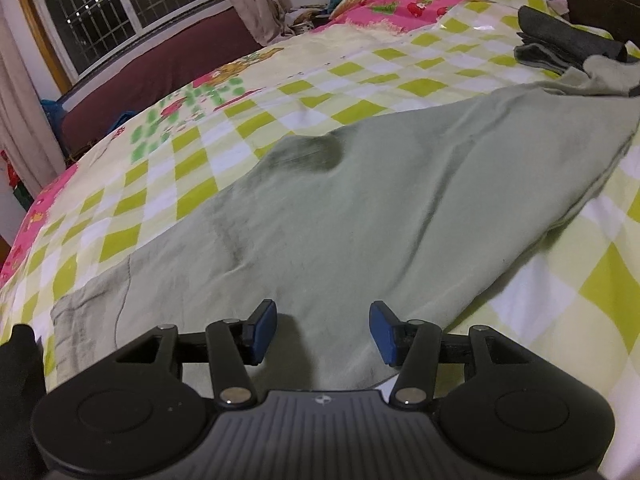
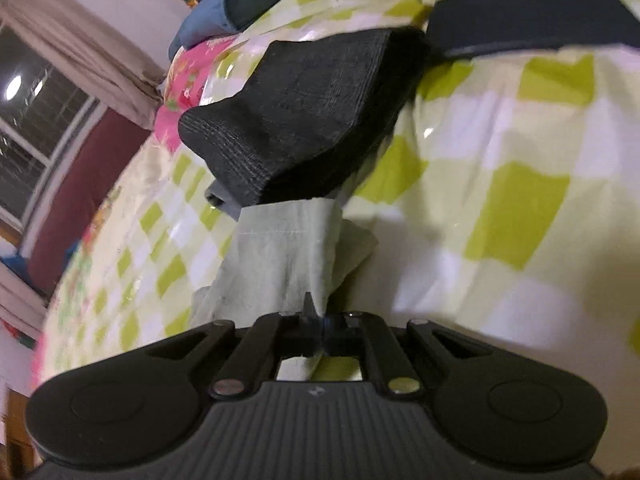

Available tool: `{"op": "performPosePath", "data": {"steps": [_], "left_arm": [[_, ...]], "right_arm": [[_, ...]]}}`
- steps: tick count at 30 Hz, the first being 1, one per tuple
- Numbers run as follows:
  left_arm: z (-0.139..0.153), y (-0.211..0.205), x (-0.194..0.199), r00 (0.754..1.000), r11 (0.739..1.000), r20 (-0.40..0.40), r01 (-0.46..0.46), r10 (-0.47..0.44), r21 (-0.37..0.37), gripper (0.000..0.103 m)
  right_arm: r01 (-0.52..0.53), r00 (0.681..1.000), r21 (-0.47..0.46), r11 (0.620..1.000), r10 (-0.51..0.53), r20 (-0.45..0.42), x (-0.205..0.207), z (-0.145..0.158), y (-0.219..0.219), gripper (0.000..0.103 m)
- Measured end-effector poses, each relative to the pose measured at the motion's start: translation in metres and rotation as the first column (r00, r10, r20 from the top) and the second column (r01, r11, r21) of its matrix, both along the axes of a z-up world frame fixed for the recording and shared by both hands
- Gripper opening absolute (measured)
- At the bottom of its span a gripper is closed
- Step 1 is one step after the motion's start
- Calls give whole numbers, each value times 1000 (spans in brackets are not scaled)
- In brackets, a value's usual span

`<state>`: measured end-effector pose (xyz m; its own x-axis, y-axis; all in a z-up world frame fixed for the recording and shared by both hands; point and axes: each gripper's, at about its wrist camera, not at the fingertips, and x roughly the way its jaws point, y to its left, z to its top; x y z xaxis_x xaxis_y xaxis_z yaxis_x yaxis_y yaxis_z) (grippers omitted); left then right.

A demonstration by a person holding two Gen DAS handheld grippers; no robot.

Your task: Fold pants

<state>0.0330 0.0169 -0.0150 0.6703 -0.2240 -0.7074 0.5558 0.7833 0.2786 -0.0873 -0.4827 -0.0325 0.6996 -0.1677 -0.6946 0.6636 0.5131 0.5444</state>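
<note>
Hem of pale green cotton pants (image 1: 340,216) pinched by the right gripper (image 2: 320,320).
Left gripper (image 1: 323,330), jaws wide and empty, is best closed on the waistband at 6 o'clock before folding.

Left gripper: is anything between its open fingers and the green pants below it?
Nothing visible. The left gripper is open directly over the green pants, with bare fabric between and ahead of its fingers. The dark folded clothes lie far off by the pant end, which the right gripper already clamps.
</note>
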Motion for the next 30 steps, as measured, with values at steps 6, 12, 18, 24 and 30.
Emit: {"op": "performPosePath", "data": {"steps": [6,12,18,24,30], "left_arm": [[0,0,-8,1000,1000,12,-2,2,-9,65],[1,-3,-9,1000,1000,6,-8,8,-6,65],[4,-15,-10,1000,1000,2,13,-13,15,65],[17,-29,-5,999,999,7,47,-47,-3,65],[15,-35,-10,999,998,3,53,-53,-38,65]], "right_arm": [[10,999,41,999,-13,50,-2,-7,-2,10],[-3,993,16,1000,1,121,3,-19,-2,29],[56,978,168,984,-89,191,-7,-19,-11,4],[-96,844,89,991,34,535,-10,87,6,4],[-50,955,66,997,29,294,9,75,-6,4]]}}
